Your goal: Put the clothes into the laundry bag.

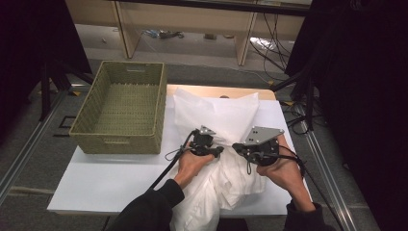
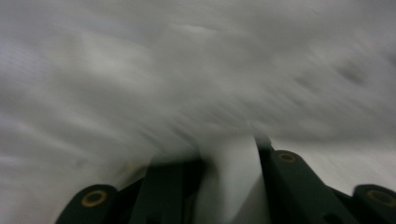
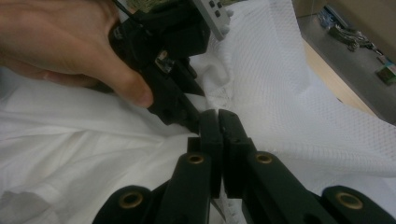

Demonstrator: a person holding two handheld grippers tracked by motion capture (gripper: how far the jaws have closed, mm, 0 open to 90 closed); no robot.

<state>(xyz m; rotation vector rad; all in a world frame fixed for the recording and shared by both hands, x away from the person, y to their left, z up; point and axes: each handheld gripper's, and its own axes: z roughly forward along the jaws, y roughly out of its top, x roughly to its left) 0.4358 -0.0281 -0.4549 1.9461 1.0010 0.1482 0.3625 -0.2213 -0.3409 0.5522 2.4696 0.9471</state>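
Jaws of both grippers on white garment (image 1: pixel 226 120)

White garment (image 1: pixel 226 120) is matt textured cloth; basket (image 1: pixel 120 103) coarse woven wicker; table (image 1: pixel 96 178) smooth, matt.

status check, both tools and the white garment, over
Right tool shut on white garment. Left tool clamped on a fold of it. Wicker basket stands clear at left.

My left gripper (image 1: pixel 217 150) and right gripper (image 1: pixel 236 147) meet over crumpled white garment (image 1: pixel 226 120) on white table (image 1: pixel 106 178); woven basket (image 1: pixel 120 108) sits at table's left corner.
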